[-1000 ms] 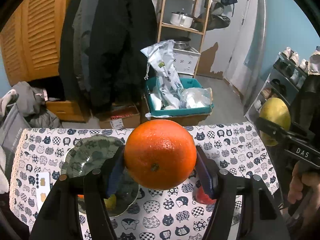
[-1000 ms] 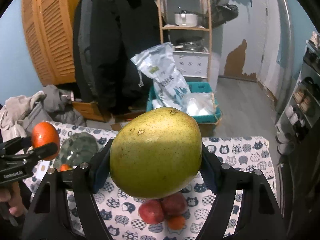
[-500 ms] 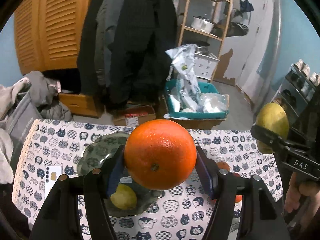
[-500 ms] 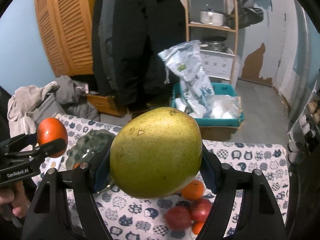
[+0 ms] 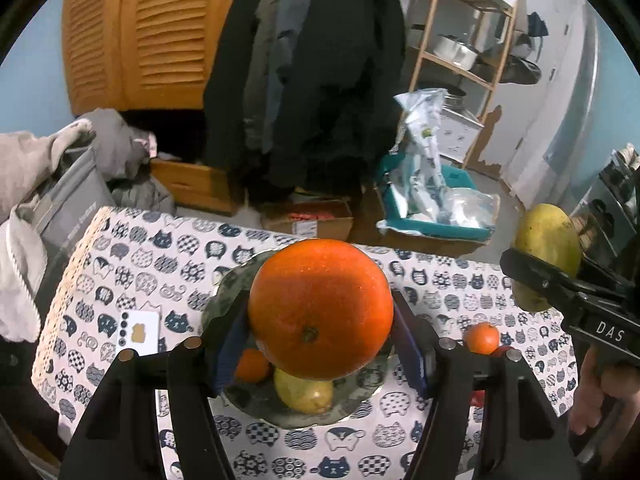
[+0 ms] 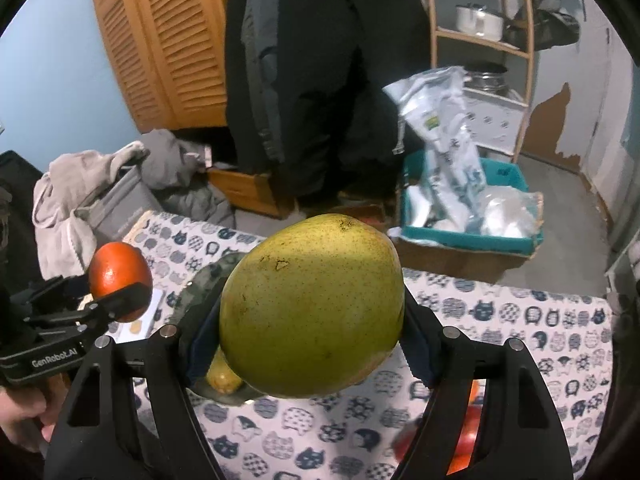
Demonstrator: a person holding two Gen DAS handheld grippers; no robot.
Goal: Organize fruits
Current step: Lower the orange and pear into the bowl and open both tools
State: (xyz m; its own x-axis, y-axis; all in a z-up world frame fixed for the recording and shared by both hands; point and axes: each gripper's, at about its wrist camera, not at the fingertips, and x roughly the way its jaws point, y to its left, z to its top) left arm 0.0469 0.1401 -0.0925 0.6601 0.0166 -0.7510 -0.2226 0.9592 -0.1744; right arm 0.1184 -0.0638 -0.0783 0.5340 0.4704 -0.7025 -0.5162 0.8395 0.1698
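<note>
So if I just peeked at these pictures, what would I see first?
Probably the big orange, squeezed in the left gripper right in the middle of its camera, above a green plate with a small orange and a yellow fruit on it. Then the fat green-yellow pear held the same way in the right gripper, over the cat-pattern tablecloth.

I see a cat-print cloth (image 5: 168,264) over the worktop, a white card (image 5: 138,332) lying on it; beyond, dark coats (image 5: 320,80) hang beside louvred doors (image 5: 136,32); a teal crate (image 6: 468,236) of bags sits on the floor by a wooden shelf (image 5: 472,56) holding a pot (image 6: 478,22).
</note>
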